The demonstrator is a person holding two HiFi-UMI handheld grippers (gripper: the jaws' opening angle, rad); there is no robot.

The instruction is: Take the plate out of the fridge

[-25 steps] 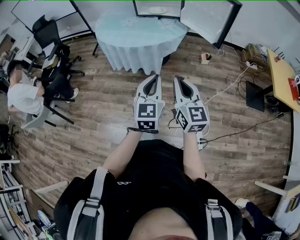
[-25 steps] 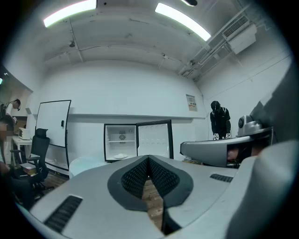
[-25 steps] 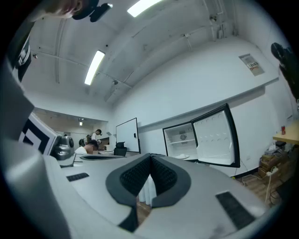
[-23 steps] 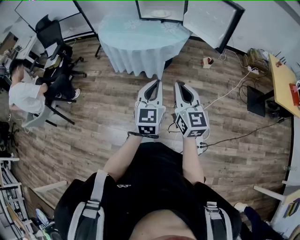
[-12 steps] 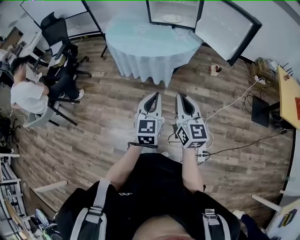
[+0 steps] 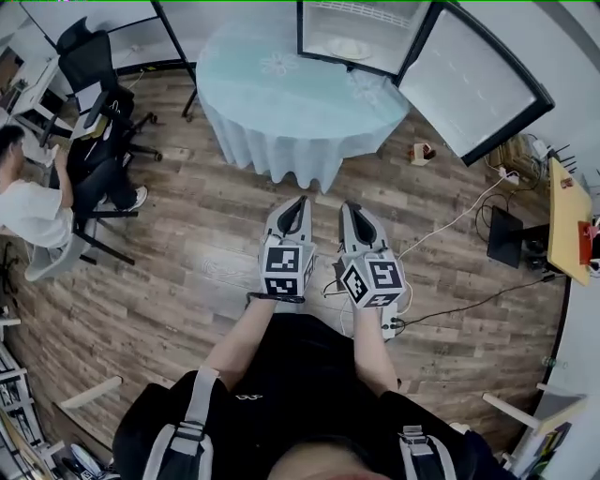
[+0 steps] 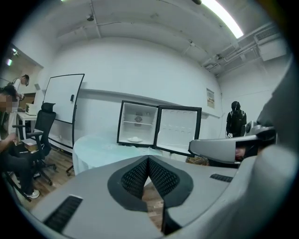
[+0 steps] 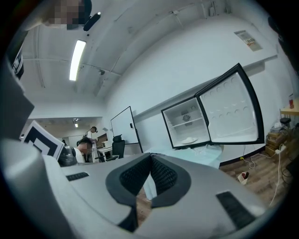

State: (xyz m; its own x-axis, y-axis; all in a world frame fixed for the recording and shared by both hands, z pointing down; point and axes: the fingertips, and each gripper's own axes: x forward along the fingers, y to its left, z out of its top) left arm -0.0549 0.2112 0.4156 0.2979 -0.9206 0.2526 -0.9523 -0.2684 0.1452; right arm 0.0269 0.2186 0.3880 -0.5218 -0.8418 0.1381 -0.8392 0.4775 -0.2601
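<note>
A: White, round and lying flat, the plate [image 6: 349, 49] sits on the floor of the open fridge [image 6: 375, 17] at the table's [image 6: 281, 94] far edge, well ahead of you.
B: Which hand?
A: Your right gripper [image 6: 348, 206] looks better lined up. It and your left gripper [image 6: 300, 200] are both closed and empty.

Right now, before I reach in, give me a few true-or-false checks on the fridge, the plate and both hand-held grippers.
1. The fridge stands open. True.
2. The plate lies on the table, outside the fridge. False: it lies inside the fridge.
3. The left hand-held gripper and the right hand-held gripper are both shut and empty. True.
4. The right hand-held gripper touches the fridge. False: both are over the floor, short of the table.
</note>
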